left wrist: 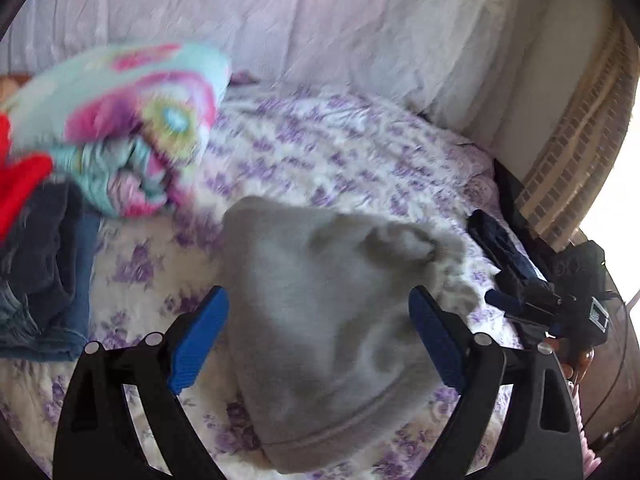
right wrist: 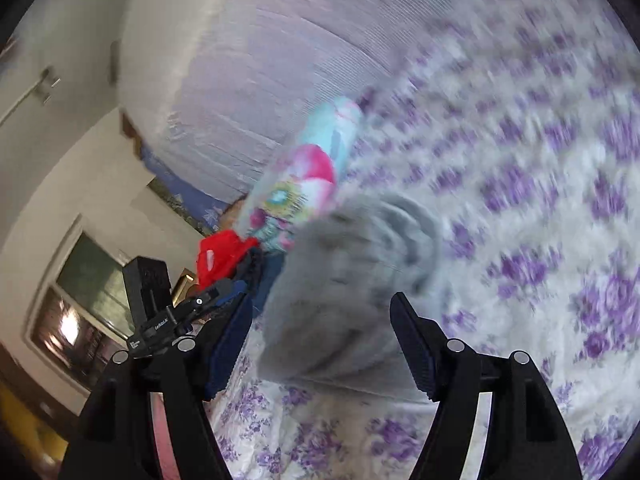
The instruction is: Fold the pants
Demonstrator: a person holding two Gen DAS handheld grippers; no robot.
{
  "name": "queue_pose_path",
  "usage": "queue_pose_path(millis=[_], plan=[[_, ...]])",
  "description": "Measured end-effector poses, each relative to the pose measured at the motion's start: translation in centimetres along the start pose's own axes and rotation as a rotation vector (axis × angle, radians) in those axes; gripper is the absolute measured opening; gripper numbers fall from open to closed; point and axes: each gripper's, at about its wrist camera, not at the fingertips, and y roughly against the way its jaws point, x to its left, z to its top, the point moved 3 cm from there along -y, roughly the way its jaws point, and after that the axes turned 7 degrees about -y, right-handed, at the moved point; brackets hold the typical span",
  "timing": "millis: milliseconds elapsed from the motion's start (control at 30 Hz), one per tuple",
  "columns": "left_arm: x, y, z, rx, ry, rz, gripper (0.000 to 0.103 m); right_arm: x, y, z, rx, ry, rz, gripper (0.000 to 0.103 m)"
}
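Observation:
Grey pants (left wrist: pixel 320 312) lie in a folded bundle on the purple-flowered bedspread (left wrist: pixel 340 152). My left gripper (left wrist: pixel 318 296) hovers over them, its blue pads spread wide on either side of the cloth and pressing on nothing. In the right wrist view the same grey pants (right wrist: pixel 352 264) lie rumpled just ahead of my right gripper (right wrist: pixel 320 304), which is open too, its pads clear of the fabric. That view is motion-blurred. The right gripper (left wrist: pixel 504 280) also shows at the bed's right edge in the left wrist view.
A bright flowered blanket (left wrist: pixel 132 120) is bunched at the left, with a red garment (left wrist: pixel 20 184) and a stack of dark blue clothes (left wrist: pixel 48 260) beside it. A pale pillow (left wrist: pixel 440 40) lies at the head. A curtain (left wrist: pixel 572 152) hangs at the right.

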Motion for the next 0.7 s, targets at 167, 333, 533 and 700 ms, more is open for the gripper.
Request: queue_pose_path(millis=[167,333,533,700], plan=[[-4.0,-4.0,-1.1,0.086,-0.07,-0.031,0.09,2.9,-4.0,1.2,-0.018,0.177,-0.029,0.072],[-5.6,-7.9,-4.2,0.174,-0.193,0.11,0.091,-3.7,-8.0,1.0,0.035,0.069,-0.226,0.056],[-7.6,-1.4,-3.6,0.055,-0.253,0.307,0.099,3.3,-1.4,-3.0,-0.138,0.213,-0.336,0.089],[-7.5,2.4,-6.1,0.039,-0.161,0.378,0.099,5.5,2.1,-8.9,-0.276,0.317,-0.531,0.1]])
